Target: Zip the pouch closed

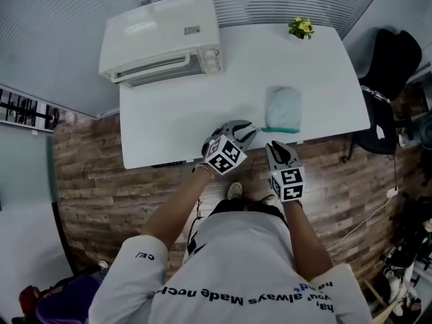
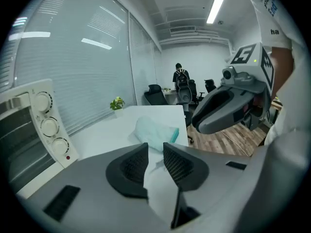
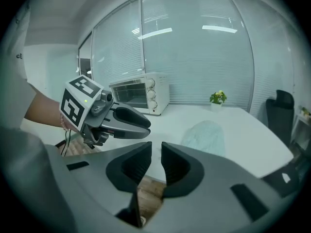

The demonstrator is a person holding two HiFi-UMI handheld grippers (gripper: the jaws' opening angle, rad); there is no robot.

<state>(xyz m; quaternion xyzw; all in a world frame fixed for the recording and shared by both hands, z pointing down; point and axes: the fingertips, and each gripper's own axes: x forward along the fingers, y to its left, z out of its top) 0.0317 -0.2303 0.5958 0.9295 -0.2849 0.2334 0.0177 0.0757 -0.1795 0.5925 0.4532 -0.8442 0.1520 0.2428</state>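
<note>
Well, counted two claws. Found the left claw [image 1: 248, 131] [image 2: 154, 154] part open, with a small gap between the jaws and nothing in the gap. Found the right claw [image 1: 278, 147] [image 3: 155, 161] the same way, jaws a little apart and gripping nothing.

Saw one pouch [image 1: 283, 109] [image 2: 153, 132] [image 3: 205, 136], pale green, flat on the one white table [image 1: 175, 127], just past the tips of the right claw and ahead and to the right of the left claw, touching neither. Saw its darker green zip edge [image 1: 280, 129] turned toward both claws, close to the table's near edge.

Spotted the left claw's tips over that near edge and the right claw's tips right at it, with wood floor [image 1: 94, 194] below.

Counted one toaster oven [image 1: 160, 39] far ahead and to the left of the left claw. Counted one small plant [image 1: 301, 27] far ahead of the right claw, by the far edge. Saw lots of bare table between oven and pouch. Counted one black chair [image 1: 391, 59] off to the right of the right claw, past the table's side edge.
</note>
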